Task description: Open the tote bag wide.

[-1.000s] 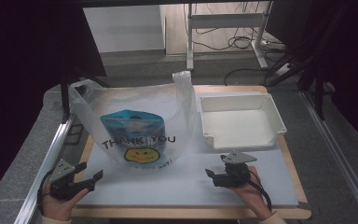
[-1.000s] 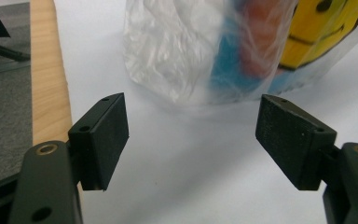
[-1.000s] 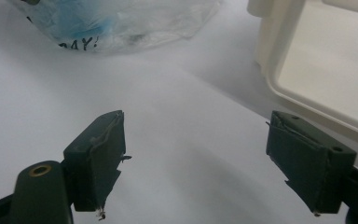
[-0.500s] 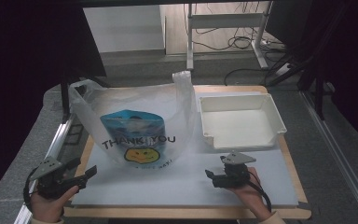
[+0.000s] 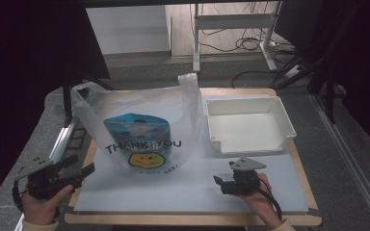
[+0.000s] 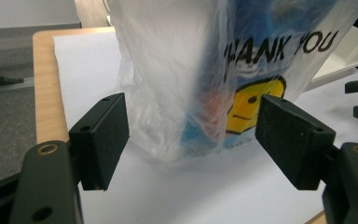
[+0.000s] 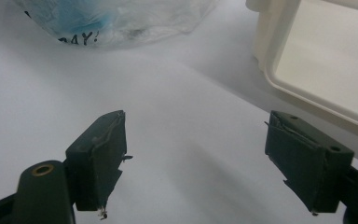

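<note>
**Both tongs apart, bag standing between tray and left hand**

I see the plastic bag [image 5: 142, 127] standing upright on the white sheet [image 5: 183, 192] that covers the surface, left of centre, with a blue pouch [image 5: 137, 132] inside it. My left tongs [image 5: 79, 172] sit at the front left edge of the surface, jaws spread wide, aimed at the bag's lower corner and not touching it. My right tongs [image 5: 219, 182] rest on the sheet at the front right, jaws also wide apart, gripping nothing. The white tray [image 5: 250, 125] sits just right of the bag, beyond the right tongs.
</note>
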`<action>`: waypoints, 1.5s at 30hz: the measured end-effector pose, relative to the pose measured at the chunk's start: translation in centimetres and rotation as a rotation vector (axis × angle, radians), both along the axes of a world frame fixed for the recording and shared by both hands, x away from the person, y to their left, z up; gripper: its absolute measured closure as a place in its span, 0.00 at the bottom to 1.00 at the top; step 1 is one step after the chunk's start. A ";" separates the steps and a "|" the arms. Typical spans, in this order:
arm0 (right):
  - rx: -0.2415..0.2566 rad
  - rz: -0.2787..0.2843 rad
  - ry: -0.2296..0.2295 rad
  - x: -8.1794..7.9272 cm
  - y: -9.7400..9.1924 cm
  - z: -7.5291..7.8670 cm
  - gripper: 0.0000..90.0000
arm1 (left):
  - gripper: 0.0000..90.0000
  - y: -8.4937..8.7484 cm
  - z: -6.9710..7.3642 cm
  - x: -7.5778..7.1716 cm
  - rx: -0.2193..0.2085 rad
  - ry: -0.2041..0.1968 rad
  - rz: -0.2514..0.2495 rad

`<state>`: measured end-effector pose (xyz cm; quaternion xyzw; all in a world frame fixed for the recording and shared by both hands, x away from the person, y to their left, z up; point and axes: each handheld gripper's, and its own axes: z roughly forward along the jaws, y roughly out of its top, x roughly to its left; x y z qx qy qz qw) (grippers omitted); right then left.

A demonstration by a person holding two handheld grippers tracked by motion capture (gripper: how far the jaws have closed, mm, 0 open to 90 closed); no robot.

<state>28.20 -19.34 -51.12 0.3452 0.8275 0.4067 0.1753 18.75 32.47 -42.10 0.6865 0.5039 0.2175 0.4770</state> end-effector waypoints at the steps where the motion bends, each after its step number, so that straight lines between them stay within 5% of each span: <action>1: 0.000 -0.001 0.000 0.0 0.0 0.0 0.23 | 0.29 0.0 0.3 0.0 -0.001 -0.004 -0.002; 16: -0.003 -0.009 0.001 0.2 -0.3 -0.1 0.23 | 0.26 0.1 2.5 1.6 -0.048 -0.026 -0.031; 45: 0.018 -0.041 -0.011 0.4 -0.6 -0.1 0.24 | 0.27 -0.3 7.9 4.8 -0.043 -0.075 -0.058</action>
